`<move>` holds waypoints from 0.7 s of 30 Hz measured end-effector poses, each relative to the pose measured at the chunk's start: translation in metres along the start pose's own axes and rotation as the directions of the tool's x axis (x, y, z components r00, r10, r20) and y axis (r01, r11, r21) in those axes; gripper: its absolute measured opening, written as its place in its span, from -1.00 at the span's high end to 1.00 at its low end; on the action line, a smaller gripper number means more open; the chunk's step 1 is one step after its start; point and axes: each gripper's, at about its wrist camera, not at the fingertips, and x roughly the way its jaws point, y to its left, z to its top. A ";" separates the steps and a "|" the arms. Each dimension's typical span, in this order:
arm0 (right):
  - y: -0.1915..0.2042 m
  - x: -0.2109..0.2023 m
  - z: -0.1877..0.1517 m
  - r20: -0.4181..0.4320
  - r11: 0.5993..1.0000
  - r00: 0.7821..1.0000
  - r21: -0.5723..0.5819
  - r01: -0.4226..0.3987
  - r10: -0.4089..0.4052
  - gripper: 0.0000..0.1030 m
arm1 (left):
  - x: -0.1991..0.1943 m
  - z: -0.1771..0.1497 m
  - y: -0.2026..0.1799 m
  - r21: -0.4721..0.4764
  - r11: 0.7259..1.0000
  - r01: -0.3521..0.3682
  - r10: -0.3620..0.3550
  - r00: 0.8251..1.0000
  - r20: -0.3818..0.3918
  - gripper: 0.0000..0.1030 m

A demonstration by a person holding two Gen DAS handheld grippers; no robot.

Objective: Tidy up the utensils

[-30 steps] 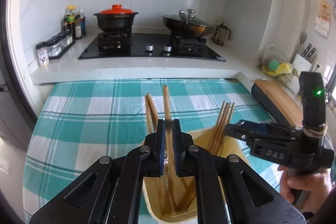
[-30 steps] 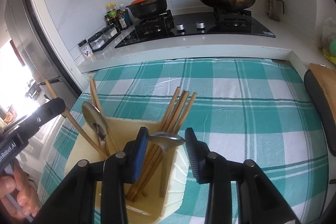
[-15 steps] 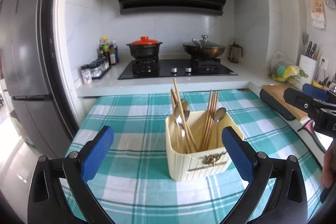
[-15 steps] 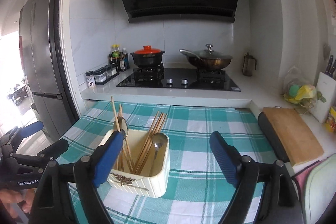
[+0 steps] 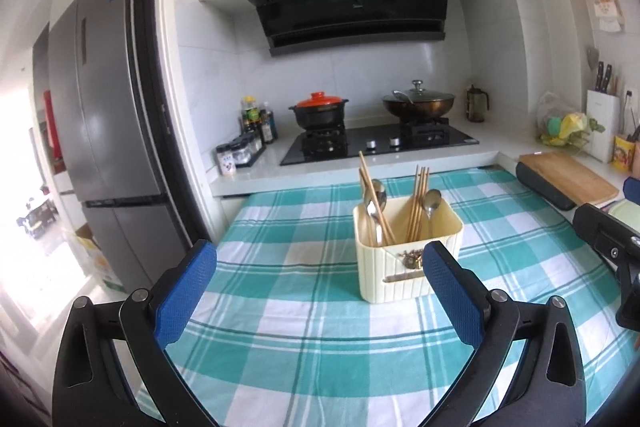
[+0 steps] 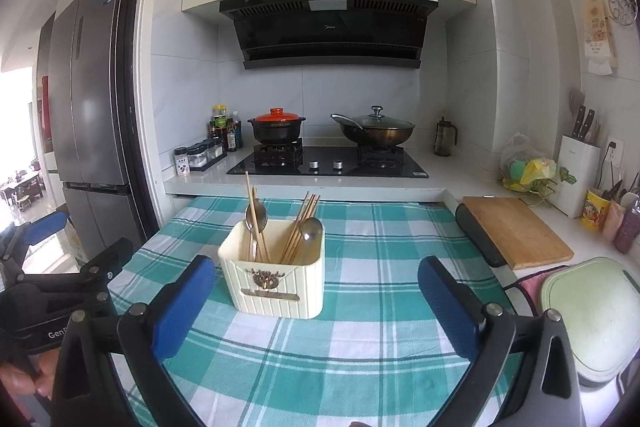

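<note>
Both grippers have backed away from the holder since 1 second ago, letting go of the chopstick and spoon. On my checked tablecloth point(image 5: 304, 327) stands the cream utensil holder point(image 6: 276, 283), with chopsticks point(image 6: 298, 233) and 2 spoons point(image 6: 311, 229) upright inside. My left gripper point(image 5: 316, 297) gapes wide with nothing between its pads; my right gripper point(image 6: 316, 303) is opening, also empty.
</note>
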 end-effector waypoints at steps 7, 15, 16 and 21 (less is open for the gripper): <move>0.008 -0.014 -0.006 -0.075 1.000 0.997 0.022 0.004 -0.003 -1.00 | -0.006 -0.002 0.013 -0.076 0.993 0.086 -0.093 0.990 -0.104 -1.00; 0.015 -0.029 -0.004 -0.072 0.999 0.997 0.012 0.034 -0.034 -1.00 | -0.017 0.001 0.020 -0.103 0.988 0.115 -0.128 0.983 -0.132 -1.00; 0.015 -0.030 -0.004 -0.072 0.999 0.997 0.007 0.039 -0.038 -1.00 | -0.019 0.002 0.019 -0.103 0.988 0.115 -0.129 0.983 -0.133 -1.00; 0.017 -0.032 -0.004 -0.070 0.999 0.996 -0.007 0.051 -0.052 -1.00 | -0.024 0.002 0.019 -0.094 0.989 0.111 -0.122 0.984 -0.132 -1.00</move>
